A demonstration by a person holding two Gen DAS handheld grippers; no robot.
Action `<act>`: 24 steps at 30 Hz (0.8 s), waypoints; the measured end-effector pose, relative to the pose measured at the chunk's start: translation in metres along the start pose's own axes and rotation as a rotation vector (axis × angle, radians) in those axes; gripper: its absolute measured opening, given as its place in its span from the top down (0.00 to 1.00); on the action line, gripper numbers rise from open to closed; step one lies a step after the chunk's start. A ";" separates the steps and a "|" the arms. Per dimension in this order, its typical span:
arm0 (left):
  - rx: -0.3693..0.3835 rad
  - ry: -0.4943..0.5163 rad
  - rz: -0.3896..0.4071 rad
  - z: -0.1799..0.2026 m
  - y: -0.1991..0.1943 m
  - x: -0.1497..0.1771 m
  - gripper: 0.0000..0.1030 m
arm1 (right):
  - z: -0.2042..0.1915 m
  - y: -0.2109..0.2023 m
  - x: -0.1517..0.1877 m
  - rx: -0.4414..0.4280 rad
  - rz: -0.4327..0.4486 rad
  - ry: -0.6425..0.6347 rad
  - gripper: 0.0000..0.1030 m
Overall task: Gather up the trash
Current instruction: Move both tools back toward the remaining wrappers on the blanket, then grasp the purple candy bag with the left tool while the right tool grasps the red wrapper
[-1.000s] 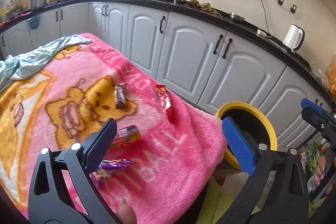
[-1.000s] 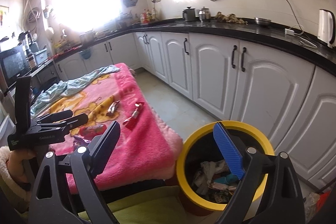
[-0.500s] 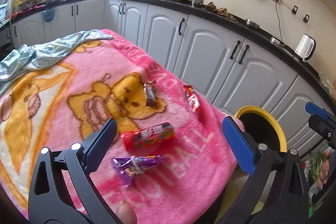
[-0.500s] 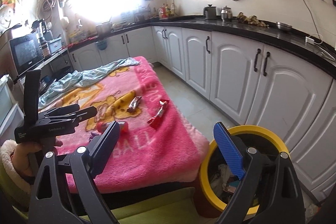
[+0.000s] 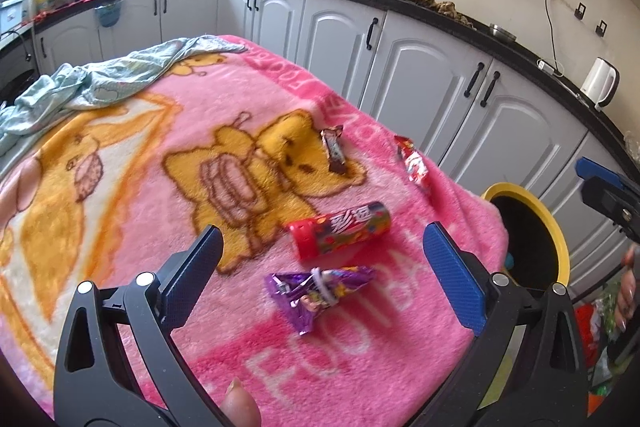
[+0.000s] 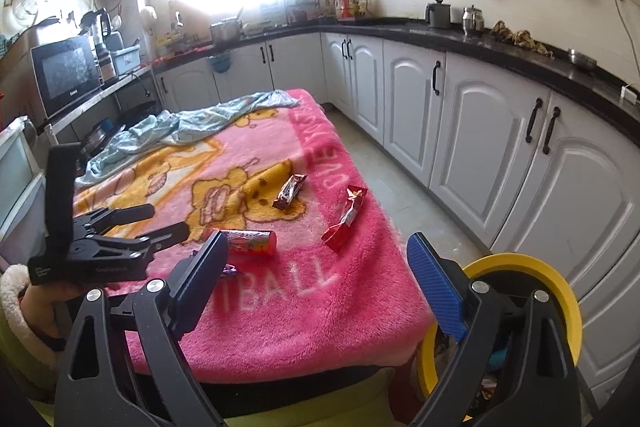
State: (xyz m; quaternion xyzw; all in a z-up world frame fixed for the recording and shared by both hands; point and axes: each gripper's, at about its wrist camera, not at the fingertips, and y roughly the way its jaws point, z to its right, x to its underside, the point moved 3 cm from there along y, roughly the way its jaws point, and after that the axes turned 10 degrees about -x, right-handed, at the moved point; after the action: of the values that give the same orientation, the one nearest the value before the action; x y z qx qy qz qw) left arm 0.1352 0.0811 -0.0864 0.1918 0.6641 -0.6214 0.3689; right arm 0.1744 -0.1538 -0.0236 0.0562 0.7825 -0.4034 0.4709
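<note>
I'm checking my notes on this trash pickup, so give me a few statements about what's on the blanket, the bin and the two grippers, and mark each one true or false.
1. Four pieces of trash lie on the pink blanket. True: the purple wrapper, red candy tube, brown bar wrapper and red wrapper.
2. The left gripper is shut on the purple wrapper. False: it is open, holding nothing.
3. The yellow-rimmed bin stands on the blanket. False: it stands on the floor beside it.
4. The right gripper is open and empty. True.
5. The red candy tube stands upright. False: it lies on its side.
</note>
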 end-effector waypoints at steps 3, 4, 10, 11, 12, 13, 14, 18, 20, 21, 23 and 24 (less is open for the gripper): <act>0.001 0.016 -0.019 -0.003 0.006 0.007 0.11 | 0.007 0.015 0.001 0.005 -0.022 0.023 0.15; 0.001 0.022 -0.025 -0.004 0.008 0.009 0.11 | 0.011 0.022 0.001 0.009 -0.034 0.031 0.15; 0.013 0.077 -0.083 -0.003 0.026 0.023 0.11 | 0.018 0.051 0.004 0.014 -0.070 0.047 0.15; 0.019 0.081 -0.088 -0.003 0.029 0.025 0.11 | 0.019 0.056 0.004 0.012 -0.075 0.049 0.15; 0.025 0.088 -0.094 -0.002 0.032 0.027 0.11 | 0.019 0.060 0.004 0.013 -0.079 0.052 0.15; 0.028 0.096 -0.098 -0.001 0.035 0.028 0.11 | 0.021 0.064 0.004 0.011 -0.085 0.057 0.15; 0.027 0.105 -0.097 0.000 0.037 0.029 0.11 | 0.022 0.068 0.004 0.006 -0.091 0.061 0.15; 0.006 0.164 -0.097 0.005 0.048 0.031 0.11 | 0.030 0.087 0.004 0.014 -0.119 0.078 0.15; 0.011 0.180 -0.105 0.006 0.053 0.032 0.11 | 0.034 0.096 0.004 0.014 -0.132 0.093 0.15; 0.013 0.181 -0.110 0.007 0.055 0.032 0.11 | 0.037 0.101 0.005 0.015 -0.140 0.107 0.15; 0.026 0.172 -0.121 0.008 0.058 0.033 0.15 | 0.040 0.109 0.005 0.011 -0.147 0.123 0.15; 0.035 0.172 -0.125 0.009 0.060 0.034 0.16 | 0.041 0.113 0.006 0.011 -0.152 0.127 0.15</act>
State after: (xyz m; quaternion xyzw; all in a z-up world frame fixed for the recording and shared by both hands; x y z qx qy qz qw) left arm 0.1581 0.0744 -0.1517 0.2094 0.6929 -0.6360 0.2676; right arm 0.2525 -0.1079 -0.1028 0.0248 0.8105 -0.4379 0.3883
